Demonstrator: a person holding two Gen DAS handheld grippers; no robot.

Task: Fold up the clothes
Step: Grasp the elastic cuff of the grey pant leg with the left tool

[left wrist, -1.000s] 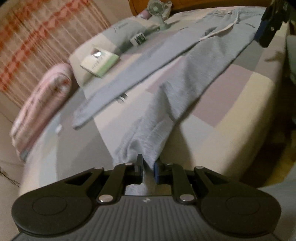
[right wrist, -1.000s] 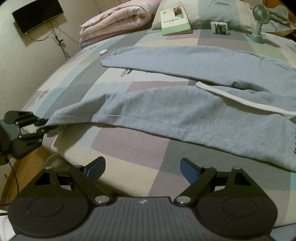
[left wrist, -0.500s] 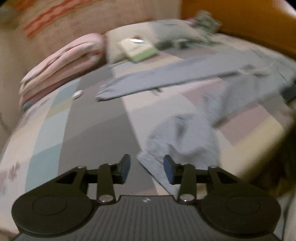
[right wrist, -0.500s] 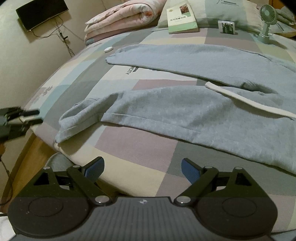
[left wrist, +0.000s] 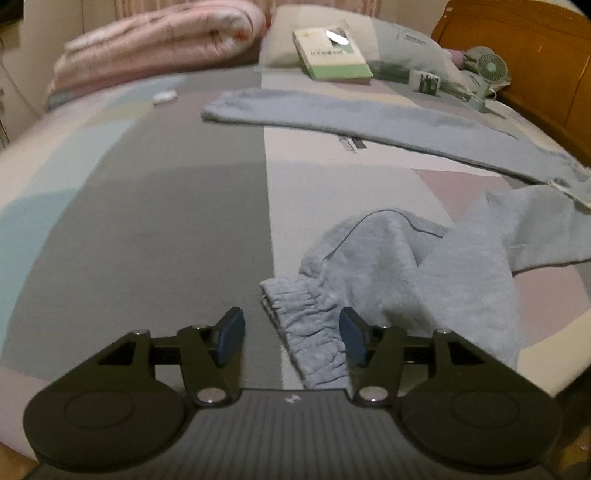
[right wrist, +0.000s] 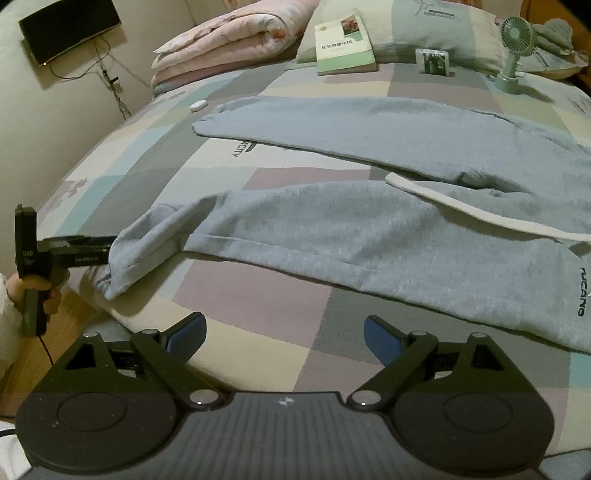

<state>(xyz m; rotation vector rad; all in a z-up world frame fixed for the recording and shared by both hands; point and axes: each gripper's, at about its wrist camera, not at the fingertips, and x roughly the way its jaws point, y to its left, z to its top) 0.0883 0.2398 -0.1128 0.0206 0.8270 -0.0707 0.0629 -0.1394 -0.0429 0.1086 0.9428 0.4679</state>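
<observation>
Grey-blue sweatpants (right wrist: 369,236) lie spread across the patchwork bed (right wrist: 258,306), both legs pointing left and the waist at the right. The near leg ends in a crumpled elastic cuff (left wrist: 306,325) by the bed's edge. My left gripper (left wrist: 291,339) is open, and that cuff lies loose between its blue pads (left wrist: 231,338). In the right wrist view the left gripper (right wrist: 74,254) shows side-on at the cuff, held by a hand (right wrist: 33,291). My right gripper (right wrist: 284,336) is open and holds nothing, hovering over the bed's near edge in front of the near leg.
A folded pink quilt (right wrist: 229,40) and a pillow (right wrist: 424,26) with a green book (right wrist: 343,44) sit at the head. A small box (right wrist: 432,61), a desk fan (right wrist: 513,55) and a small white object (right wrist: 197,105) lie nearby. A wooden headboard (left wrist: 535,62) stands at the right.
My left gripper was shut on the near leg's cuff hanging off the bed. It has opened, and the cuff now lies crumpled on the bed. The right gripper barely moved.
</observation>
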